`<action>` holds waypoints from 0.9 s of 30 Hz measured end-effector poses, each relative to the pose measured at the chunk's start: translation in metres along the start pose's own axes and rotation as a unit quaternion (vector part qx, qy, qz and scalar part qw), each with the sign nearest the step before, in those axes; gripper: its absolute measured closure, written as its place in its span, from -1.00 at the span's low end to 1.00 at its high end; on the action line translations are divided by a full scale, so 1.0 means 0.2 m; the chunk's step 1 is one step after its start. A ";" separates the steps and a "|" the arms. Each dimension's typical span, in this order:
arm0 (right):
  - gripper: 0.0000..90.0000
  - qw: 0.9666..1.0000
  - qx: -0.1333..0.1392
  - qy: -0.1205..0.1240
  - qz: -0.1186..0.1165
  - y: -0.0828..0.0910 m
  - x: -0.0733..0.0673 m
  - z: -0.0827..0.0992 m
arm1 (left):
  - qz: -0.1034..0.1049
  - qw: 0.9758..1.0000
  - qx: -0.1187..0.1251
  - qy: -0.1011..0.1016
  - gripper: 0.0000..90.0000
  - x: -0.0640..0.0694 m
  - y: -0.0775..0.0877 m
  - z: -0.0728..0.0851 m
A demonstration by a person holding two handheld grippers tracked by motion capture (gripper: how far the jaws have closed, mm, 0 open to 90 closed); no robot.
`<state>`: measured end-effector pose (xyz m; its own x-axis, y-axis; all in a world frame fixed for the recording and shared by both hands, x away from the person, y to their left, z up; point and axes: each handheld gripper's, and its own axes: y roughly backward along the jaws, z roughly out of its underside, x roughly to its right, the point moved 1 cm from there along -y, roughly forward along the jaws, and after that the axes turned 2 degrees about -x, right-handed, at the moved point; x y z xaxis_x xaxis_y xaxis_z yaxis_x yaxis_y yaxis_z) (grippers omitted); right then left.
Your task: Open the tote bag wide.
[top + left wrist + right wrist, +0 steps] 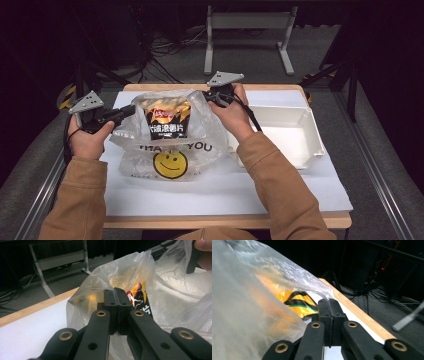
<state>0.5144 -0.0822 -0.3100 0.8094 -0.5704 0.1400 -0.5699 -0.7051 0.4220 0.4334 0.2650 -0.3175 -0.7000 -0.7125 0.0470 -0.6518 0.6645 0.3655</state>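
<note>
Plastic bag (170,150) rim clamped by both hand-held grippers.

Light falls from above onto the white bench (280,195), which looks bright, while the room behind stays almost black. The plastic bag (200,132) shows soft glare — strongest in the right gripper view, where its near film is blurred. The high view is a little soft and grainy.
</note>
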 end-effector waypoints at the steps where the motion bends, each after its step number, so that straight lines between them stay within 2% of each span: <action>1: 0.91 1.000 0.003 -0.001 -0.003 0.01 0.00 0.00 | 0.001 1.000 0.001 -0.001 0.98 0.00 0.00 0.00; 4: 0.59 0.999 0.028 -0.003 -0.016 0.09 -0.03 -0.05 | 0.001 1.000 0.005 -0.002 0.98 0.02 0.01 -0.02; 6: 0.48 0.999 0.049 0.002 -0.017 0.15 -0.04 -0.10 | 0.000 1.000 0.010 -0.002 0.98 0.02 0.01 -0.03; 8: 0.46 0.997 0.068 0.007 -0.021 0.21 -0.05 -0.15 | -0.001 1.000 0.010 -0.003 0.98 0.02 0.02 -0.04; 10: 0.48 0.995 0.095 0.010 -0.042 0.29 -0.08 -0.22 | -0.002 1.000 0.009 -0.005 0.98 0.03 0.01 -0.05; 12: 0.59 0.992 0.102 0.020 -0.074 0.33 -0.12 -0.26 | -0.002 1.000 0.010 -0.002 0.98 0.03 0.00 -0.05; 14: 0.65 0.991 0.087 0.037 -0.099 0.33 -0.17 -0.29 | -0.004 1.000 0.012 -0.001 0.98 0.03 -0.01 -0.05; 16: 0.68 0.990 0.047 0.056 -0.122 0.28 -0.22 -0.28 | -0.006 1.000 0.013 0.003 0.98 0.04 -0.01 -0.06; 17: 0.68 0.990 0.027 0.063 -0.122 0.25 -0.24 -0.27 | -0.006 1.000 0.015 0.004 0.98 0.04 -0.01 -0.06; 18: 0.68 0.990 0.027 0.063 -0.122 0.25 -0.24 -0.27 | -0.006 1.000 0.015 0.004 0.98 0.04 -0.01 -0.06; 19: 0.66 0.991 -0.007 0.069 -0.117 0.17 -0.24 -0.24 | -0.006 1.000 0.017 0.003 0.98 0.05 -0.01 -0.06; 23: 0.64 0.990 -0.047 0.058 -0.117 0.06 -0.21 -0.17 | -0.006 1.000 0.028 0.005 0.98 0.05 0.02 -0.06; 24: 0.64 0.990 -0.047 0.058 -0.117 0.06 -0.21 -0.17 | -0.006 1.000 0.028 0.005 0.98 0.05 0.02 -0.06; 25: 0.61 0.990 -0.066 0.058 -0.112 0.02 -0.19 -0.15 | -0.004 0.999 0.032 0.004 0.98 0.05 0.03 -0.06; 27: 0.58 0.990 -0.070 0.060 -0.108 0.00 -0.19 -0.14 | -0.005 0.999 0.035 0.005 0.98 0.05 0.03 -0.06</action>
<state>0.4876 -0.0487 -0.2903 0.9261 -0.3522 0.1355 -0.3632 -0.7344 0.5734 0.4258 0.2590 -0.3026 -0.6907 -0.7212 0.0521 -0.6782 0.6712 0.2993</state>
